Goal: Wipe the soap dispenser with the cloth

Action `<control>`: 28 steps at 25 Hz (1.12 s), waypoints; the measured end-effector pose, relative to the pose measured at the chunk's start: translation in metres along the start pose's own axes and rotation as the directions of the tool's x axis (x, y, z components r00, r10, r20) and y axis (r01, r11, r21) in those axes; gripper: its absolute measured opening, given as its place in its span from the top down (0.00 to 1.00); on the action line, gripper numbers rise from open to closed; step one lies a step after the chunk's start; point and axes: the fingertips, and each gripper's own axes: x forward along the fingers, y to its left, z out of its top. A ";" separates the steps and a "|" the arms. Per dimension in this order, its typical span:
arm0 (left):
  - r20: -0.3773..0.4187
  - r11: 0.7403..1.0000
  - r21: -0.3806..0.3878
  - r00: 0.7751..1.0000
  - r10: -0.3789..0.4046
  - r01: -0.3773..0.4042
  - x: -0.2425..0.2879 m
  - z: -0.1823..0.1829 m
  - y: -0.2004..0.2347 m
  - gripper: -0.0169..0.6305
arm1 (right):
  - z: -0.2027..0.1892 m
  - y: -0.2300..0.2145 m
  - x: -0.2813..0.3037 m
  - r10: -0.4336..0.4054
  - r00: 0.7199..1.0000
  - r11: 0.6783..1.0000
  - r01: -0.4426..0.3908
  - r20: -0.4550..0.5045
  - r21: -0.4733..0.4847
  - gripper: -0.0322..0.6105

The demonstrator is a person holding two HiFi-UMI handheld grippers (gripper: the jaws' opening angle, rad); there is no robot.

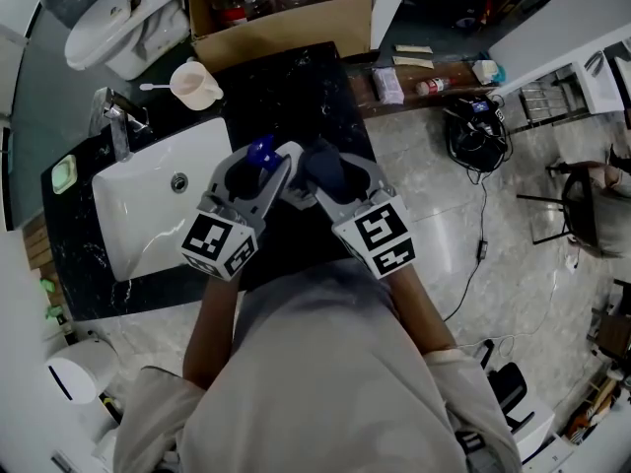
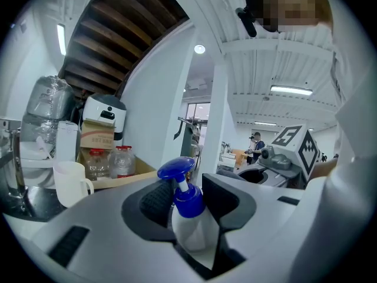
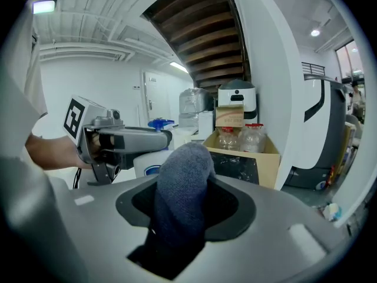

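Observation:
The soap dispenser is a white bottle with a blue pump head. My left gripper is shut on its neck and body, holding it upright above the black counter. The same bottle shows past the left gripper in the right gripper view. A dark grey-blue cloth is bunched between the jaws of my right gripper, which is shut on it. In the head view the cloth sits just right of the pump head, close beside the bottle; whether they touch I cannot tell.
A white sink basin with a chrome tap lies left of the grippers in the black counter. A white mug stands behind it. A cardboard box of bottles sits at the back. Cables lie on the floor to the right.

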 end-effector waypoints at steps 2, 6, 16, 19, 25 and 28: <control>0.000 1.000 0.000 1.000 0.002 -0.002 0.000 0.000 0.000 0.76 | -0.007 -0.004 0.001 -0.008 1.000 1.000 0.008 -0.008 -0.007 0.67; -0.001 1.000 -0.001 1.000 0.008 -0.008 0.000 0.000 0.001 0.76 | -0.019 -0.008 0.004 -0.018 0.999 1.000 0.018 -0.029 -0.012 0.67; 0.001 1.000 -0.003 1.000 0.008 -0.008 0.000 0.000 0.002 0.76 | -0.042 -0.014 0.006 -0.027 0.997 0.999 0.029 -0.076 0.030 0.67; 0.001 1.000 -0.006 1.000 0.007 -0.007 -0.001 0.000 0.001 0.76 | -0.050 -0.016 0.006 -0.030 0.995 0.999 0.033 -0.095 0.038 0.67; 0.003 1.000 -0.005 1.000 0.002 -0.002 -0.001 0.000 0.001 0.76 | -0.062 -0.016 0.007 -0.035 0.990 0.998 0.041 -0.135 0.044 0.67; 0.003 1.000 -0.003 1.000 0.001 -0.001 -0.001 0.000 0.001 0.76 | -0.067 -0.017 0.007 -0.040 0.987 0.998 0.046 -0.154 0.040 0.67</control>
